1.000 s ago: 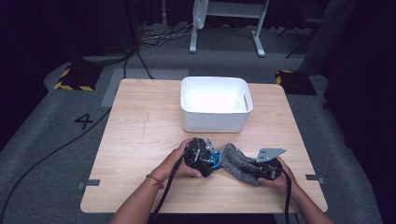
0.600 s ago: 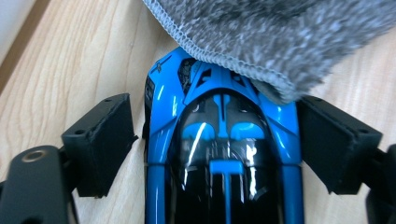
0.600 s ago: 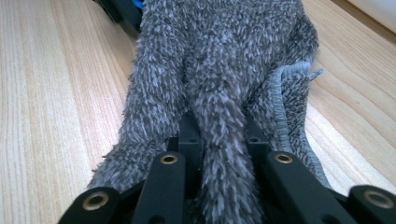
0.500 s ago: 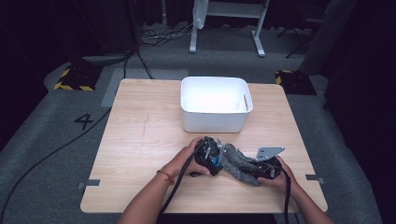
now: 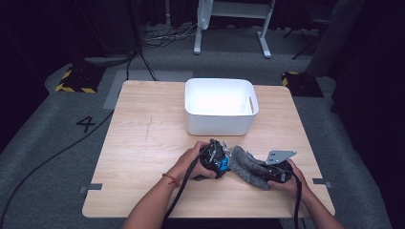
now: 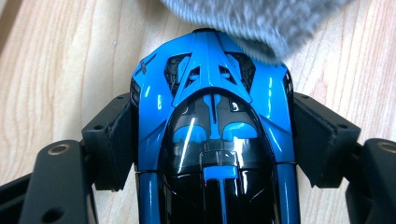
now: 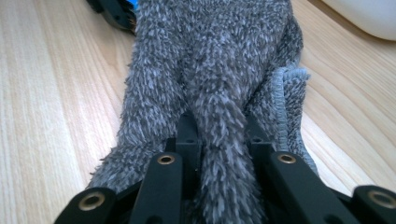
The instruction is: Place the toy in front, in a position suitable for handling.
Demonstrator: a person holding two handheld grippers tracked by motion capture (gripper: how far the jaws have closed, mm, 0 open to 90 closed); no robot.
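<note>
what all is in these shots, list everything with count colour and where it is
toy car: 1, blue and black, near table edge, clamped between left gripper's jaws
cloth: 1, grey fuzzy, on table right of car, its far end against the car's nose
bin: 1, white, table's far middle
table: 1, light wood
floor cables: several, black, beyond table
left gripper: 1, black, shut on toy car
right gripper: 1, black, shut on cloth
hands: 2, from bottom edge, one on each gripper
</note>
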